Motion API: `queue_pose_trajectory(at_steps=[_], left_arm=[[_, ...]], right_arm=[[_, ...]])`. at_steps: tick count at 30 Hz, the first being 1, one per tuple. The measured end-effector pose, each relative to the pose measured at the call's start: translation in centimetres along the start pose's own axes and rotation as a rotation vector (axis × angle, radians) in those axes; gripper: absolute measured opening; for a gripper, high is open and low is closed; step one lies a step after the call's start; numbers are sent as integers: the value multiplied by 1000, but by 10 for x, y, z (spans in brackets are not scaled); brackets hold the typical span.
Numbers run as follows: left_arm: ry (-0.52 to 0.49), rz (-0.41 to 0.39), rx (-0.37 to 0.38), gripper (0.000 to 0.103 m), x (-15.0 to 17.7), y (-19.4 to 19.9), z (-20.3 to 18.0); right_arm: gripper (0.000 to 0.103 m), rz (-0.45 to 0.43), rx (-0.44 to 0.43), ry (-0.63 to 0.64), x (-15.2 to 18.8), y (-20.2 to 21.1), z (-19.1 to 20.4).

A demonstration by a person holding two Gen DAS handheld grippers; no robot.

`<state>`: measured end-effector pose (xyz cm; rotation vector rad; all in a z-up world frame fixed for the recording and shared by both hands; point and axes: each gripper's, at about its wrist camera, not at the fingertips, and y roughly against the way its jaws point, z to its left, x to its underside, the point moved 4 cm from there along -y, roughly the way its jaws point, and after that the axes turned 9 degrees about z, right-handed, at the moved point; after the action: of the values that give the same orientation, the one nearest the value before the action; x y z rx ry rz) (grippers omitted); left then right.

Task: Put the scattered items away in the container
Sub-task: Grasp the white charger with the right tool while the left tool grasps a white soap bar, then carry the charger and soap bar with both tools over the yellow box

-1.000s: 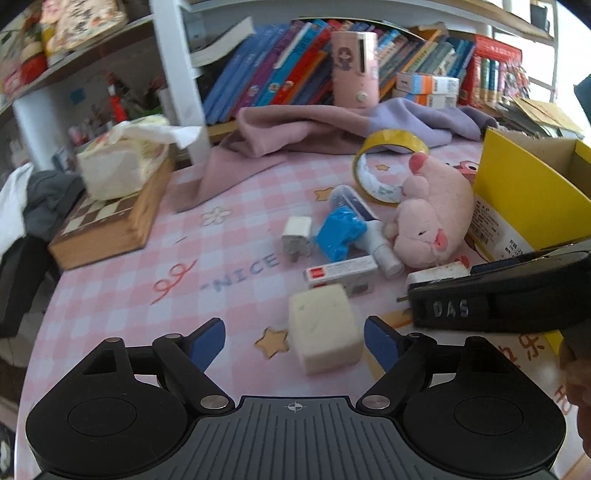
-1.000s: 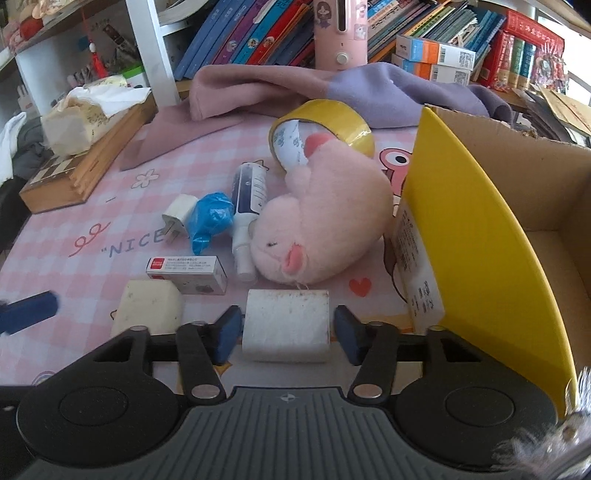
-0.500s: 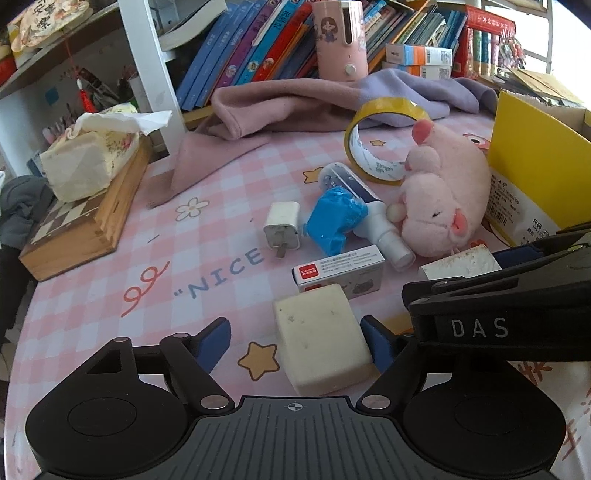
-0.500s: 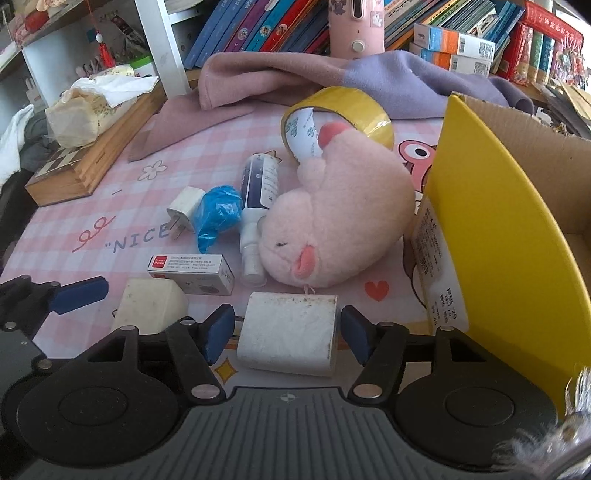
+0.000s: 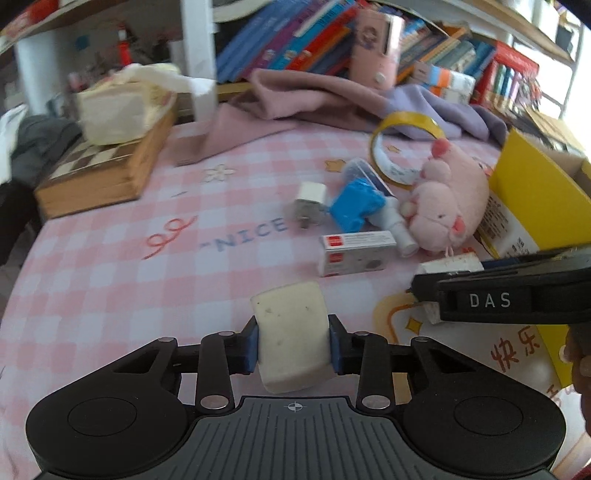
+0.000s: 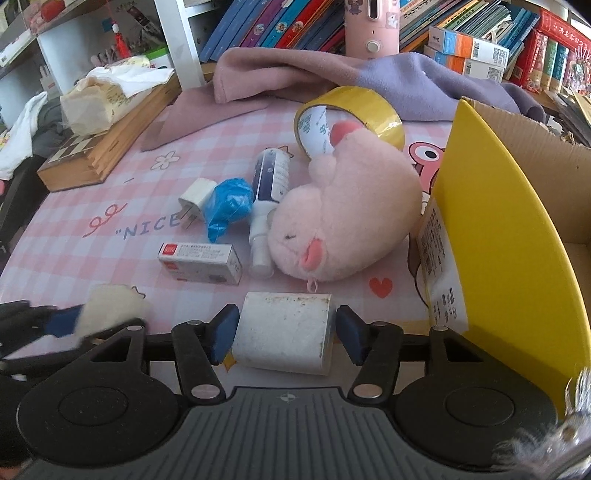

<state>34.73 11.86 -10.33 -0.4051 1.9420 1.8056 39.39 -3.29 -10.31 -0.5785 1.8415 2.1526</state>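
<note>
My left gripper (image 5: 294, 345) is closing, and its blue pads press both sides of a cream foam block (image 5: 290, 321) on the pink checked tablecloth (image 5: 110, 266). My right gripper (image 6: 286, 332) is also closing around a white block (image 6: 284, 325), with small gaps left at the pads. Behind it lie a pink plush (image 6: 343, 221), a yellow tape roll (image 6: 362, 107), a spray bottle (image 6: 269, 188), a blue bag (image 6: 229, 203), a white plug (image 6: 195, 195) and a small red-and-white box (image 6: 199, 258). The yellow cardboard box (image 6: 498, 240) stands open at the right.
A wooden chessboard box (image 6: 96, 155) with a tissue pack on it sits at the back left. A pink and purple cloth (image 6: 332, 74) lies along the back before shelves of books. A pink device (image 6: 371, 26) stands upright there.
The left gripper's jaws have come together from wide apart onto the cream block, and the gripper has moved in over it. The right gripper has stayed over the white block.
</note>
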Motion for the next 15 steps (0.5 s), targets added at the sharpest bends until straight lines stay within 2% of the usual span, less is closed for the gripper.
queue_pose_trajectory(at_steps=[5, 7, 8, 12, 15], left_arm=[[29, -24, 3, 34, 1, 14, 4], [23, -29, 0, 34, 3, 17, 3], [22, -32, 0, 34, 4, 19, 3], [36, -34, 2, 33, 7, 24, 6], [53, -39, 8, 33, 8, 30, 9]], right_arm=[[71, 21, 3, 44, 4, -2, 10], [69, 19, 26, 60, 5, -5, 12], [64, 21, 32, 53, 4, -8, 11], [64, 9, 40, 52, 1, -11, 8], [63, 24, 8, 53, 4, -7, 9]])
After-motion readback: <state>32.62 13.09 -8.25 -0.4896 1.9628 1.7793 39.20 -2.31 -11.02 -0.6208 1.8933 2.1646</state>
